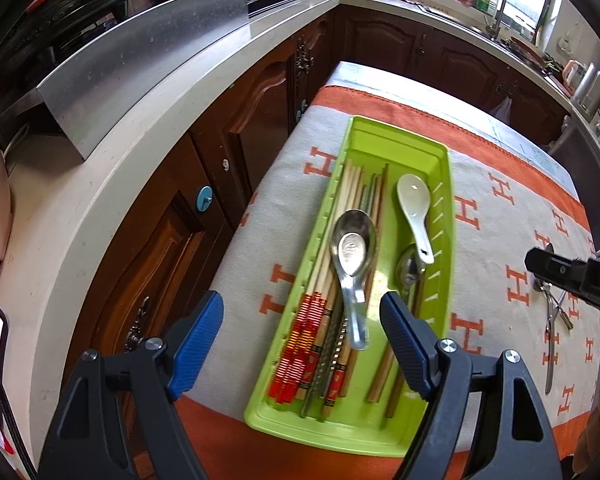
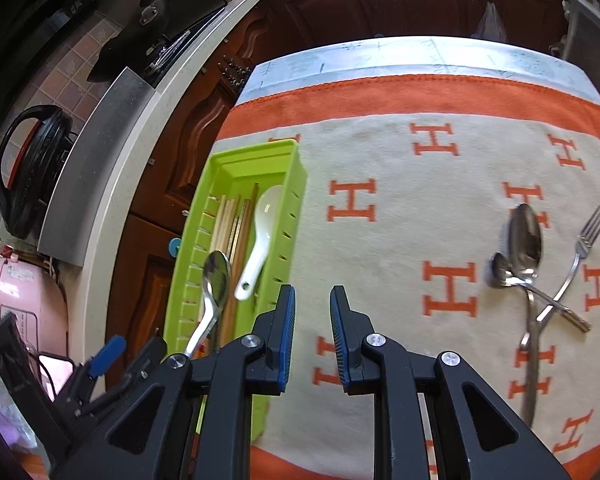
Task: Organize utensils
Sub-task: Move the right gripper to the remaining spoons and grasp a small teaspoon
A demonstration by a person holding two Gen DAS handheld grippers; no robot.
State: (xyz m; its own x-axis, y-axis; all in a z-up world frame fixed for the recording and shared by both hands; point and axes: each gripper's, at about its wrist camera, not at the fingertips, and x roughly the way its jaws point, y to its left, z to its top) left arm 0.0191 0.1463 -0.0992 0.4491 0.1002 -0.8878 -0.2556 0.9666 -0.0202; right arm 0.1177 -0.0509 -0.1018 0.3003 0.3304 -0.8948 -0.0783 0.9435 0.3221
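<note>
One green utensil tray (image 1: 440, 216) holds one white ceramic soup spoon (image 1: 414, 210), two metal spoons (image 1: 354, 252) and a bundle of chopsticks (image 1: 320, 332) too overlapped to count. On the blanket lie two metal spoons (image 2: 525, 238) and one fork (image 2: 580, 246).

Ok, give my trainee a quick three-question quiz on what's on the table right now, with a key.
1. True or false: the white ceramic spoon lies inside the green tray.
2. Which utensils lie on the cloth outside the tray? A) only chopsticks B) a large spoon, a small spoon and a fork C) two knives
3. Fill in: the left gripper hovers over the tray with its jaws ____.

Key: 1 true; 2 B; 3 open
</note>
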